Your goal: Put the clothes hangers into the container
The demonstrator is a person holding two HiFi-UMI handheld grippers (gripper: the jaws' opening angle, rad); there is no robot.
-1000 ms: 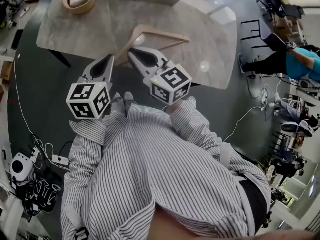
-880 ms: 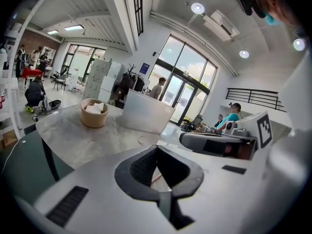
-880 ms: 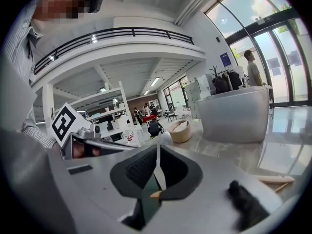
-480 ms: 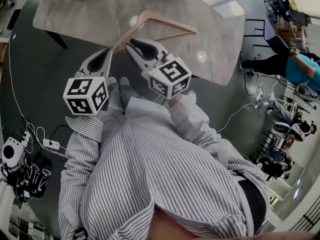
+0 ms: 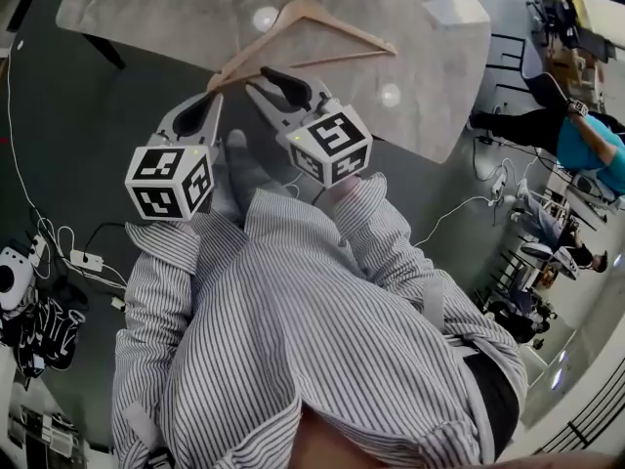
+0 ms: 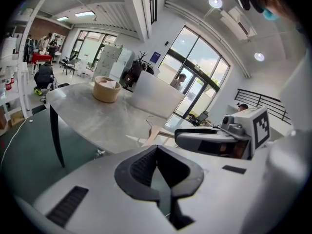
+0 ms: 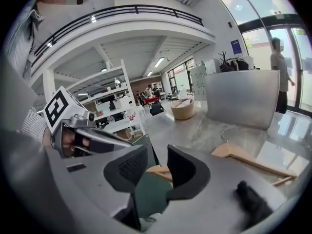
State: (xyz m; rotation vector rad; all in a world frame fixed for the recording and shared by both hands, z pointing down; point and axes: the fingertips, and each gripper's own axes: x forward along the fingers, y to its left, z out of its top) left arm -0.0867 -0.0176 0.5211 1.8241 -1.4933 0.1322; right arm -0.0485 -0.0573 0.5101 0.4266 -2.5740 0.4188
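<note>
My left tongs are clenched on nothing, tips together. They hang over the dark floor, just short of the near edge of the table. Beside them my right tongs have just been opening and stand released. The near tip of the hanger shows through the gap, beyond the pads and not pinched.

The hanger is wooden and lies flat on the table, that arm's tip at or just over the near edge. I judge it light, stiff and smooth, so a bite on one tip alone would likely let it swing. I'd rather take it on the arm close to the neck, or one pair on each arm.

Further right the tabletop gives open room to lift and carry. The grey container stands beyond the hook, at the far side.
</note>
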